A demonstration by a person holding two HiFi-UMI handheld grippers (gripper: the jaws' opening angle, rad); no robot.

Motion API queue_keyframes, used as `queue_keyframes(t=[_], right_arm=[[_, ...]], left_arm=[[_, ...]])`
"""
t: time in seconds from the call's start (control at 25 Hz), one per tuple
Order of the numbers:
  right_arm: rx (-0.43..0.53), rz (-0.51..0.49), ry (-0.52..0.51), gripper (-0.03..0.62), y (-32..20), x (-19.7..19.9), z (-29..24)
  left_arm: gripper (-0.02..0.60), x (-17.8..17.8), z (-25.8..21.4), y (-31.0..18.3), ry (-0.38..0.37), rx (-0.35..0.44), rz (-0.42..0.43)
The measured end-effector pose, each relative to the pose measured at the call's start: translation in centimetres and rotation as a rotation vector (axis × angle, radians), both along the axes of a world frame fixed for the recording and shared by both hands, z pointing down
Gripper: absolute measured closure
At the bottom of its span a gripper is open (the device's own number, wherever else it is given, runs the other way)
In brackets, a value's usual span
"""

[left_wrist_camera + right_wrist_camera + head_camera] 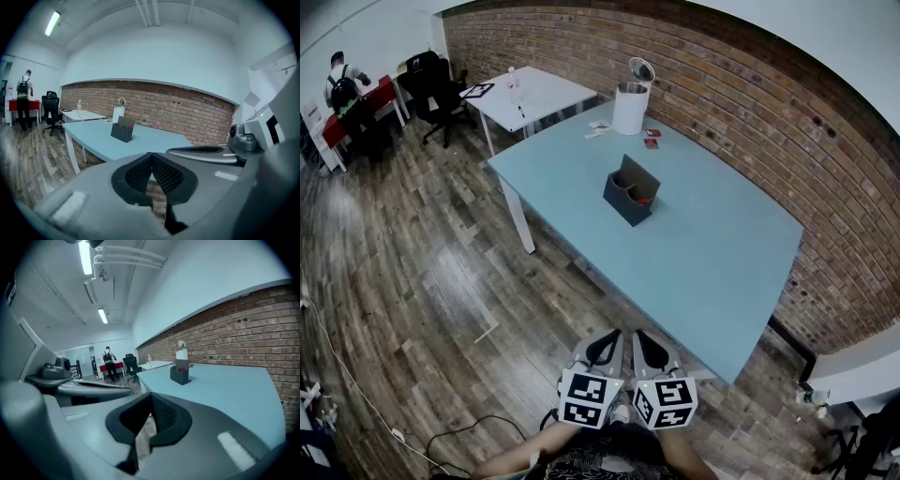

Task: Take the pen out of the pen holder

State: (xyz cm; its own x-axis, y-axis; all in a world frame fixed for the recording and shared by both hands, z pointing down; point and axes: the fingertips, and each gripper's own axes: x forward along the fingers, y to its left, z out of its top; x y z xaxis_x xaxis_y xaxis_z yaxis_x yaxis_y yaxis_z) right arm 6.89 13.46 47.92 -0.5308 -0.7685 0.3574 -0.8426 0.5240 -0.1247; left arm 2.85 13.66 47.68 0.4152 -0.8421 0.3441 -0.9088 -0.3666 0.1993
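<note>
A dark grey pen holder [628, 195] stands near the middle of the light blue table [712, 253], with a red pen [644, 198] showing in one compartment. Both grippers hang side by side off the table's near corner, close to the person's body and far from the holder. My left gripper [607, 336] is shut on nothing, and so is my right gripper [641, 336]. In the left gripper view the holder [122, 130] is small beyond the closed gripper [151, 157]. The right gripper view shows the holder [179, 374] far past the closed gripper [151, 401].
A white lidded container [630, 105] and small red items [652, 139] sit at the table's far end. A white table [534, 94], office chairs [436, 82] and a person [342, 89] are at the back left. A brick wall [750, 112] runs behind. Cables [356, 384] lie on the wooden floor.
</note>
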Motion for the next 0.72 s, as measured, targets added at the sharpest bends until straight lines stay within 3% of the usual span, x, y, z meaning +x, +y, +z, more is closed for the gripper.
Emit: queue_keyframes(t=[0.72], right_arm=[[0.032, 0.028, -0.022, 0.591, -2.5, -2.4, -0.5]], left_arm=[[0.589, -2.3, 0.2, -2.0, -0.002, 0.014, 0.017]])
